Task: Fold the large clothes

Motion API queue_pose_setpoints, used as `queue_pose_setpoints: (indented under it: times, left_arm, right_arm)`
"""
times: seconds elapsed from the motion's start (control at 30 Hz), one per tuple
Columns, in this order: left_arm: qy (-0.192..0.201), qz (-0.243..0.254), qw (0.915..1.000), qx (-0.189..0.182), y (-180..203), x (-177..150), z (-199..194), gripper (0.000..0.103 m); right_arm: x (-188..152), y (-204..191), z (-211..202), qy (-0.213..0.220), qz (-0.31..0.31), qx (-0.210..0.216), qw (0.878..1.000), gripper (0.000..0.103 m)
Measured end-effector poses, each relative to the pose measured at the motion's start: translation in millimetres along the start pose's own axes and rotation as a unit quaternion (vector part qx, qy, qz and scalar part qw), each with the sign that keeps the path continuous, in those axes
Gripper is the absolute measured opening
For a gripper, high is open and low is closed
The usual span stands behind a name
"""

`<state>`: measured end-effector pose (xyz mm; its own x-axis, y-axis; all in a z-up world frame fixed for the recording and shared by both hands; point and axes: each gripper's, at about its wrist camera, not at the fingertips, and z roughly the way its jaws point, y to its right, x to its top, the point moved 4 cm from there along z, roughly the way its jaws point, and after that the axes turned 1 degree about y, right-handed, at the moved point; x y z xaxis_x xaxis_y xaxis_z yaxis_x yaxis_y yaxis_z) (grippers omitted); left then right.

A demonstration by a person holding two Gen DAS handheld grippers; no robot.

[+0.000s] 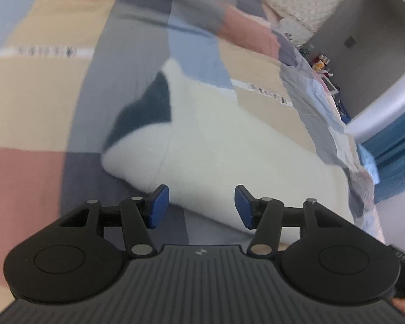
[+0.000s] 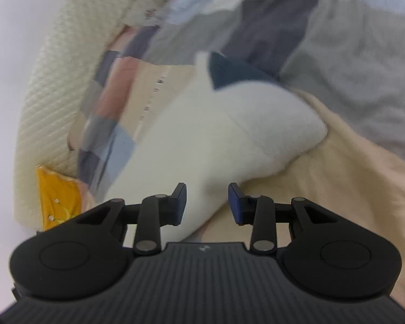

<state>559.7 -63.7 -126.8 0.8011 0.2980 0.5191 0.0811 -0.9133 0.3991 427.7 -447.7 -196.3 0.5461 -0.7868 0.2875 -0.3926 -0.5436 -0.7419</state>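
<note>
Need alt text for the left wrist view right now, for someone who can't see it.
The left gripper is open and empty above a white garment with a dark panel, lying on a patchwork bedspread. The image is motion-blurred.

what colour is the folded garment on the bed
White with a dark teal patch; the garment shows best in the left wrist view.

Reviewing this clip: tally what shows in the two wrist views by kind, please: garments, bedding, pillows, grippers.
White garment with dark collar patch: 1
Patchwork bedspread: 1
Cream textured pillow: 1
Yellow item at the edge, kind unclear: 1
Hand-held grippers, left hand-held gripper and right hand-held gripper, both open and empty: 2
Total: 6
</note>
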Motion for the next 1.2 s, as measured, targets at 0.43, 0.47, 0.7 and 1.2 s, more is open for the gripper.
queue_pose_setpoints:
  times: [0.43,0.47,0.7,1.2]
  left_arm:
    - [0.116,0.100,0.9880,0.021,58,-47,-216,0.060]
    - [0.123,0.105,0.9866,0.020,62,-54,-232,0.060]
    - [0.184,0.146,0.9718,0.018,86,-97,-332,0.060]
    - [0.263,0.246,0.9330,0.009,116,-226,-428,0.062]
  right_arm:
    - [-35,-77,-149,0.046,-0.172,0.051,0.983,0.038]
    - [-41,-84,-160,0.050,-0.185,0.055,0.980,0.037]
    - [-90,-134,-254,0.112,-0.292,0.091,0.945,0.037]
    - [-186,-137,-346,0.182,-0.406,0.095,0.890,0.037]
